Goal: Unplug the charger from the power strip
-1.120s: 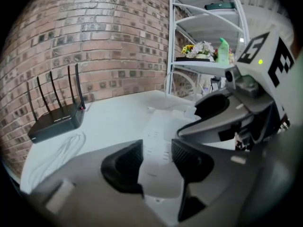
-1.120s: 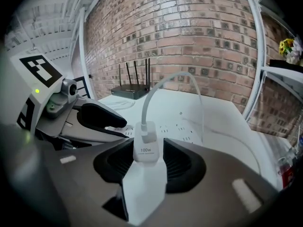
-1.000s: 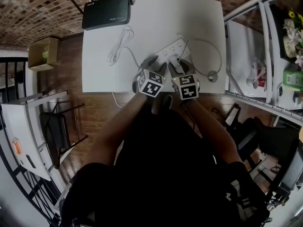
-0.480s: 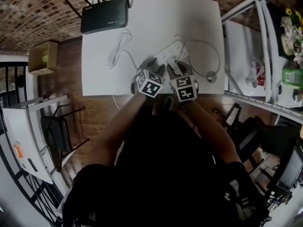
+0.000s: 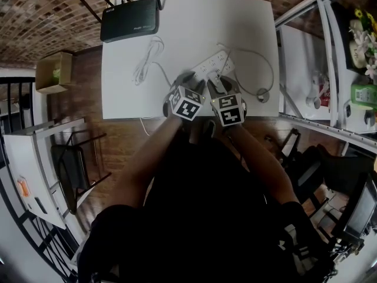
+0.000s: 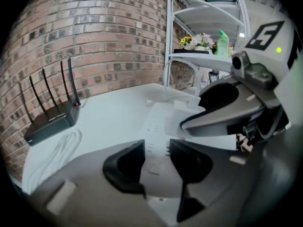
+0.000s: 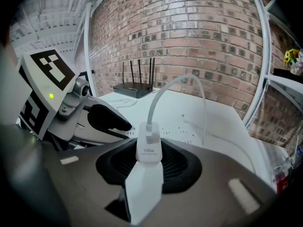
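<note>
Working low-centre on the white table (image 5: 129, 93). Bracing the power strip (image 5: 212, 62), slanting up-right, with the left gripper's (image 6: 156, 151) wide-set jaws pressing its long sides. Pinching the charger (image 7: 148, 148), just right of that, in the right gripper's (image 7: 149, 167) half-narrowed jaws, with the cable (image 7: 157, 95) leaving its far end; probably needing a pull along that axis. Reading "100W"; finer print illegible.

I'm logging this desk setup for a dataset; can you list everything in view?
table: one, white, centre
router: one, black, table's far-left corner
cable: one, white, coiled near router
strip: one, white, mid-table
charger: one, white, between right jaws
box: one, brown, floor left
chair: one, black, floor left
shelf: one, white, right
flowers: one bunch, white-yellow, on shelf
bottle: one, green, on shelf
left gripper: one, grey, shut on strip
right gripper: one, grey, shut on charger
</note>
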`<state>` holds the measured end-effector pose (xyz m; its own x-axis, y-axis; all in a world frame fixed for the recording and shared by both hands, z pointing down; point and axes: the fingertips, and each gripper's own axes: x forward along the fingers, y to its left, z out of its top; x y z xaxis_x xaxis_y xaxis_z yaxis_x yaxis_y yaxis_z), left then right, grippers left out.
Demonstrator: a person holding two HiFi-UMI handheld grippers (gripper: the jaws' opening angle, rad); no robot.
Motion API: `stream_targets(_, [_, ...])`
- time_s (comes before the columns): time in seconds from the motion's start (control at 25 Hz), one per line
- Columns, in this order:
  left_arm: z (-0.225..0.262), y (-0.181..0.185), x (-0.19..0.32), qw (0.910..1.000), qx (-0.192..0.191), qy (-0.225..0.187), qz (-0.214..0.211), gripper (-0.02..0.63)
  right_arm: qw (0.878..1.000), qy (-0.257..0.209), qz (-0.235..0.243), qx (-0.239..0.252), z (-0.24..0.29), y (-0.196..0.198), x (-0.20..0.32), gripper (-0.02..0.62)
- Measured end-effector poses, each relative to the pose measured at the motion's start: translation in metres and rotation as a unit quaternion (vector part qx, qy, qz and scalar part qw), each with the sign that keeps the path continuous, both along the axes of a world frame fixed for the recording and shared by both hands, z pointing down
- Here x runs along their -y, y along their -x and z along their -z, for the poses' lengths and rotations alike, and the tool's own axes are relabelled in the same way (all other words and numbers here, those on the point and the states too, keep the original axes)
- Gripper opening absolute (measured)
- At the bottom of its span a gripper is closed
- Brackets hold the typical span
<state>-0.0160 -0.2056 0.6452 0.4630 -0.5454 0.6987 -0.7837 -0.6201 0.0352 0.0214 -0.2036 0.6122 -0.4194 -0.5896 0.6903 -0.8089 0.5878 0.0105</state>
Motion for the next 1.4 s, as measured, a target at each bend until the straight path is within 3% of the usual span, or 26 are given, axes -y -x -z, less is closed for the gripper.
stream_targets(0.76, [-0.001, -0.001, -0.001, 1.0, -0.004, -0.002, 0.001, 0.167, 1.0, -0.007, -0.003, -0.006, 0.006, 0.0, -0.001, 0.14])
stream_targets(0.92, [-0.001, -0.001, 0.002, 1.0, -0.004, -0.003, 0.008, 0.167, 0.999, -0.034, 0.004, 0.01, 0.026, 0.005, 0.004, 0.14])
stream_targets(1.4, [0.004, 0.003, 0.003, 0.9995, -0.018, -0.009, 0.026, 0.176, 0.997, -0.007, -0.033, 0.064, 0.029, -0.011, 0.001, 0.141])
